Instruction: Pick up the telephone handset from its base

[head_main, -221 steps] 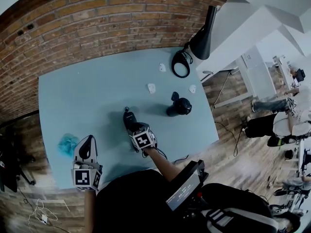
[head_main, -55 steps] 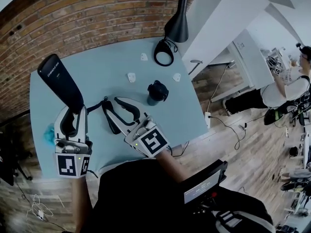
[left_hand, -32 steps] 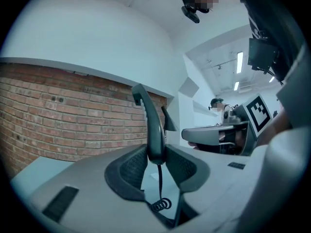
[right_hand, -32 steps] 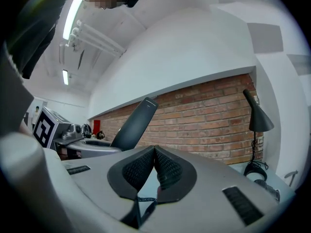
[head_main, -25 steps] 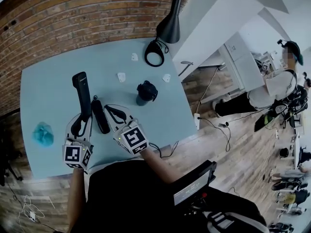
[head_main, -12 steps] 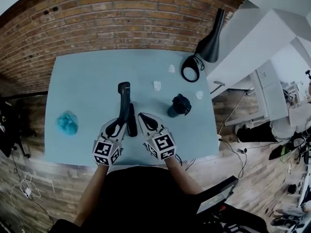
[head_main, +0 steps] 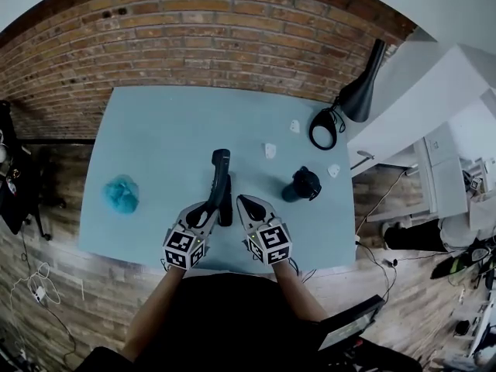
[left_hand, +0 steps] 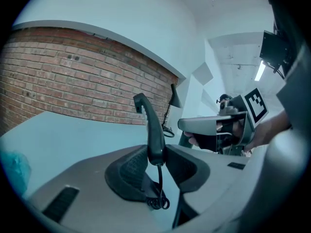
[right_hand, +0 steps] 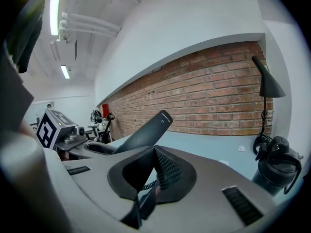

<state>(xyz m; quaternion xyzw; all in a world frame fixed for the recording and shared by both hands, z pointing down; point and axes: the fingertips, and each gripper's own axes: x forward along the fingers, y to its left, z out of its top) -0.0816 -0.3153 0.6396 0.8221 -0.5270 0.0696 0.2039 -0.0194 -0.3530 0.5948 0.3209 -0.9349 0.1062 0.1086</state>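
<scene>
The black telephone handset points away from me over the light blue table. My left gripper is shut on its near end. In the left gripper view the handset stands up between the pads, and its coiled cord hangs below. The black base lies just right of the handset's near end. My right gripper is beside it, shut, with nothing between its pads. In the right gripper view the handset slants up to the right behind the closed jaws.
A black bottle stands right of the grippers. A black desk lamp with a ring foot is at the far right corner. A crumpled blue thing lies at the left. Small white pieces lie mid-table. A brick wall runs behind.
Both grippers have sunk toward the table and drawn closer together. The left one still grips the handset, which has come down from high up to just beside the base.
</scene>
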